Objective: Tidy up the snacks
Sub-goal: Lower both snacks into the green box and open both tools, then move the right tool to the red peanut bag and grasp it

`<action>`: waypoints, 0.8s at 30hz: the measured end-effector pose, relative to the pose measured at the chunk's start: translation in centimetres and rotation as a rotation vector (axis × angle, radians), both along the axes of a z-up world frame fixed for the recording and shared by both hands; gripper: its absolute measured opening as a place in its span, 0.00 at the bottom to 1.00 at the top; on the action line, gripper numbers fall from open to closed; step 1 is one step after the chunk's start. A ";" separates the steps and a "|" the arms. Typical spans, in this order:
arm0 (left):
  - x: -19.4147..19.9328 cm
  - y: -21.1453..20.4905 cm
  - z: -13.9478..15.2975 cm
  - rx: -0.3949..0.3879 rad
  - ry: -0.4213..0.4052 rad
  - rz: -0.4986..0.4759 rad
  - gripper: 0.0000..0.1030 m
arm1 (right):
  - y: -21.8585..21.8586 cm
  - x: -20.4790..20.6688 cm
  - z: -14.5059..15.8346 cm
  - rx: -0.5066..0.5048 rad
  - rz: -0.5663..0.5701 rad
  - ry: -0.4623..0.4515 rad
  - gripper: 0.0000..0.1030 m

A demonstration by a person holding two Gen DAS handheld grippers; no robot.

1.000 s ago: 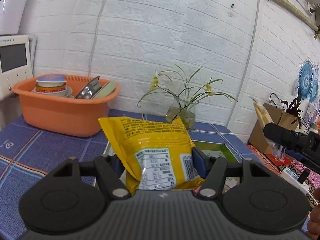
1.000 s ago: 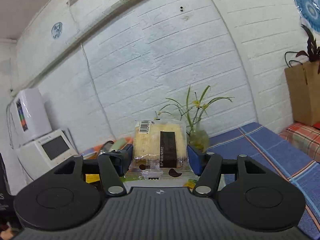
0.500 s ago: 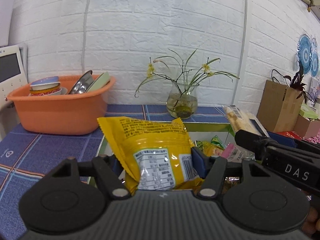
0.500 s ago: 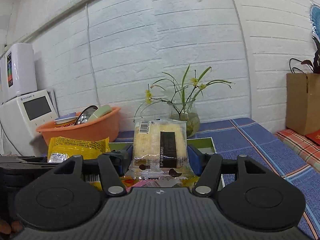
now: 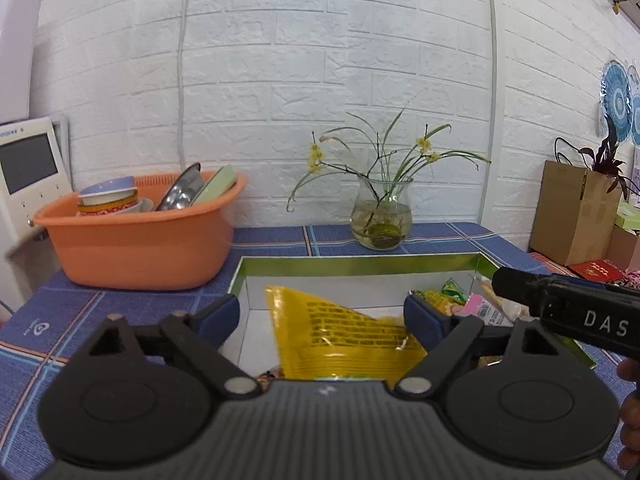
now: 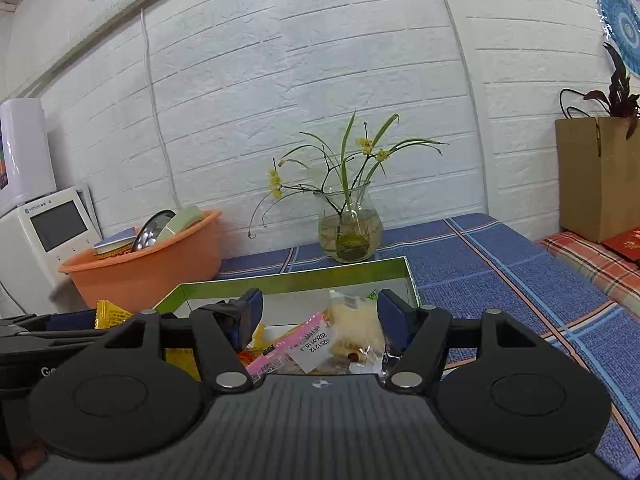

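Note:
A green-rimmed box (image 5: 360,261) with a white inside stands on the blue table; it also shows in the right wrist view (image 6: 296,280). My left gripper (image 5: 322,316) is open above it, and the yellow snack bag (image 5: 344,340) lies loose between its fingers, tilted, inside the box. My right gripper (image 6: 318,312) is open over the box's right part. The clear-wrapped cake (image 6: 354,328) lies below it on a pile of snacks, next to a pink packet (image 6: 296,344). The right gripper's body shows in the left wrist view (image 5: 568,316).
An orange basin (image 5: 136,236) with bowls and plates stands left of the box. A glass vase with flowers (image 5: 382,220) stands behind it. A white appliance (image 6: 48,232) is at the far left. A cardboard box (image 5: 572,212) stands at the right.
Both grippers moved down over the box and opened. The yellow bag and the wrapped cake left the fingers and dropped into the box.

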State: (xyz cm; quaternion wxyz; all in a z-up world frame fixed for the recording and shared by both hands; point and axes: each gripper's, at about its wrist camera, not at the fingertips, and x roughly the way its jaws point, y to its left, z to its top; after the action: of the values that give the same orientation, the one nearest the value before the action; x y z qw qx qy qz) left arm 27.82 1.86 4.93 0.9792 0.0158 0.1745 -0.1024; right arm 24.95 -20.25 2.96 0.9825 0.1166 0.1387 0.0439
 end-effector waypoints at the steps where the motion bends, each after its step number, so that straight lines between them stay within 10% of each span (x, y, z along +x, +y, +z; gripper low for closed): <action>1: -0.2 0.0 0.2 0.009 -0.008 0.001 0.84 | -0.1 -0.1 0.2 0.007 0.004 -0.003 1.00; 13: -5.4 0.4 1.3 0.091 -0.004 0.022 0.89 | -2.2 -3.4 2.7 0.200 0.203 0.122 1.00; 24: -9.9 0.4 -2.9 0.032 0.153 -0.071 0.90 | -3.5 -8.9 -0.4 0.085 0.222 0.174 1.00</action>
State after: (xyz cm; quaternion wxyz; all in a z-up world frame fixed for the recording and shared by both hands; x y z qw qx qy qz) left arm 17.88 2.29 2.02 0.9585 0.0297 0.2495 -0.1350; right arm 16.02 -23.76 2.55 0.9499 0.1456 0.2336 0.1479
